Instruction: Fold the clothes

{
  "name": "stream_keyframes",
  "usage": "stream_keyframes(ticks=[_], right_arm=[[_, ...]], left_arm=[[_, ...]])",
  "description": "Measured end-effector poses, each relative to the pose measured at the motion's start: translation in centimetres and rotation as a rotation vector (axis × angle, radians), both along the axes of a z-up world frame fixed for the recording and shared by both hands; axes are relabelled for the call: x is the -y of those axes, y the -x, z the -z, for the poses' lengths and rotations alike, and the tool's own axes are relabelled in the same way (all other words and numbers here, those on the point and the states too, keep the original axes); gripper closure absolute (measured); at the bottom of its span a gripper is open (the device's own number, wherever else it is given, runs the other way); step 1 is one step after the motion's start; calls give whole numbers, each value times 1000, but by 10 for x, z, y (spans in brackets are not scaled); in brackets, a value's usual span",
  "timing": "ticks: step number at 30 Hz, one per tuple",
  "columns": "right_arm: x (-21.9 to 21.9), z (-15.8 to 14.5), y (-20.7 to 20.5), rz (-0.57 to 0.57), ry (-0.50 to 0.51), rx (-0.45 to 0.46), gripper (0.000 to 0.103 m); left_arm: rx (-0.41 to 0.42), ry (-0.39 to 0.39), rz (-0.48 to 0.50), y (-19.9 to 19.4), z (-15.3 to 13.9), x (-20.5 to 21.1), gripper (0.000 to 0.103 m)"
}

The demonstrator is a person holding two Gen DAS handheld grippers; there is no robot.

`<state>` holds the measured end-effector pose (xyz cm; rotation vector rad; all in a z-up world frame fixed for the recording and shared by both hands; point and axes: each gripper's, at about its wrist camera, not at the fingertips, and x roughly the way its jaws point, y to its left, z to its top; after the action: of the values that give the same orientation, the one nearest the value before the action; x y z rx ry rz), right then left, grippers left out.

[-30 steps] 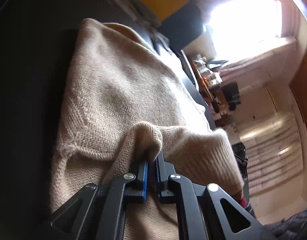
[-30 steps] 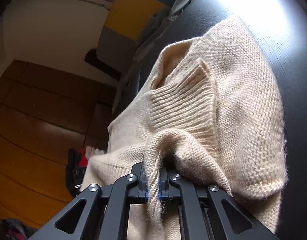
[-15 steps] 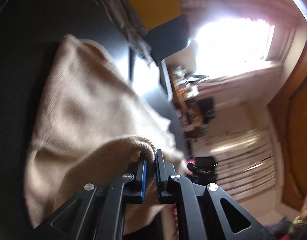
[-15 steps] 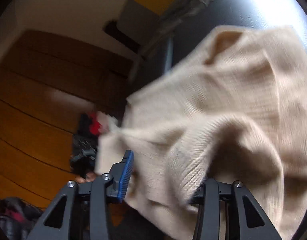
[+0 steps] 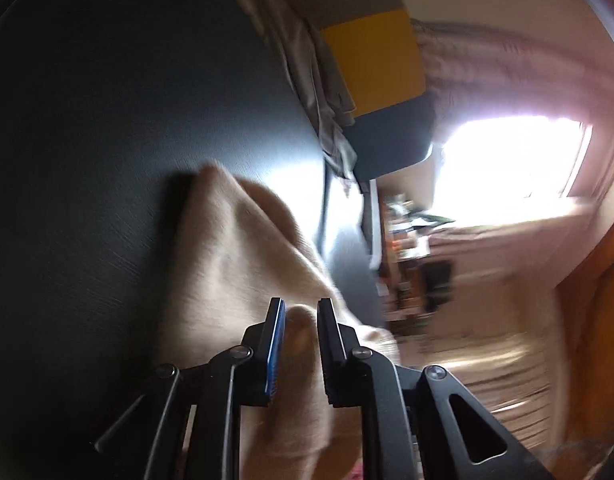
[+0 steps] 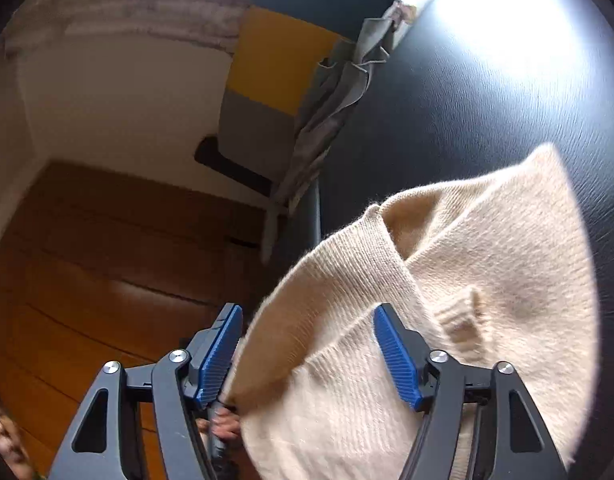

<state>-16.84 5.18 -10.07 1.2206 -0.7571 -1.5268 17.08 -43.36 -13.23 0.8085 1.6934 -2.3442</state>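
A cream knit sweater point(image 6: 495, 264) lies folded on the black table point(image 6: 467, 120). It also shows, blurred, in the left wrist view point(image 5: 235, 264). My right gripper point(image 6: 307, 348) is open, its blue pads wide apart, with a fold of the sweater lying loose between them. My left gripper point(image 5: 301, 344) has its jaws slightly apart, with a bump of the sweater between them; the pads do not press on it. Both grippers are at the near edge of the sweater.
A grey garment point(image 6: 339, 92) hangs over the table's far edge point(image 5: 315, 92), by a yellow and dark chair point(image 5: 379, 68). A wooden floor point(image 6: 107, 260) lies to the left. A bright window point(image 5: 507, 160) and cluttered shelves point(image 5: 411, 248) are to the right.
Both grippers let go of the sweater: the right opened wide first, then the left opened a little. Both pulled back, and the sweater now lies smaller in view.
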Motion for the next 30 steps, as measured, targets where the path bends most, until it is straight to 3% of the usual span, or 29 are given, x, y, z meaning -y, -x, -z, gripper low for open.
stream_keyframes(ticks=[4, 7, 9, 14, 16, 19, 22, 24, 26, 30], right_arm=[[0, -17, -17, -13, -149, -176, 31], [4, -29, -24, -36, -314, -304, 32], [-1, -24, -19, -69, -391, -342, 34], [31, -15, -13, -108, -539, -463, 51], [42, -17, -20, -132, -637, -570, 68], [58, -20, -36, -185, -804, -770, 70], [63, -21, -50, -230, -893, -890, 70], [65, -21, -42, -232, -879, -868, 69], [63, -22, -31, -224, -845, -828, 60], [50, -23, -17, -226, -794, -750, 59]], left_arm=[[136, 277, 35, -19, -17, -1, 81], [209, 400, 127, -20, -15, -15, 79], [254, 481, 199, -17, -11, -28, 78], [239, 568, 308, -17, -7, -42, 73], [212, 576, 345, -13, -10, -43, 71], [209, 643, 399, -1, -16, -47, 70], [163, 695, 435, 15, -30, -53, 70], [135, 724, 477, 22, -36, -55, 69], [120, 764, 530, 32, -41, -58, 67], [114, 878, 691, 60, -51, -79, 67]])
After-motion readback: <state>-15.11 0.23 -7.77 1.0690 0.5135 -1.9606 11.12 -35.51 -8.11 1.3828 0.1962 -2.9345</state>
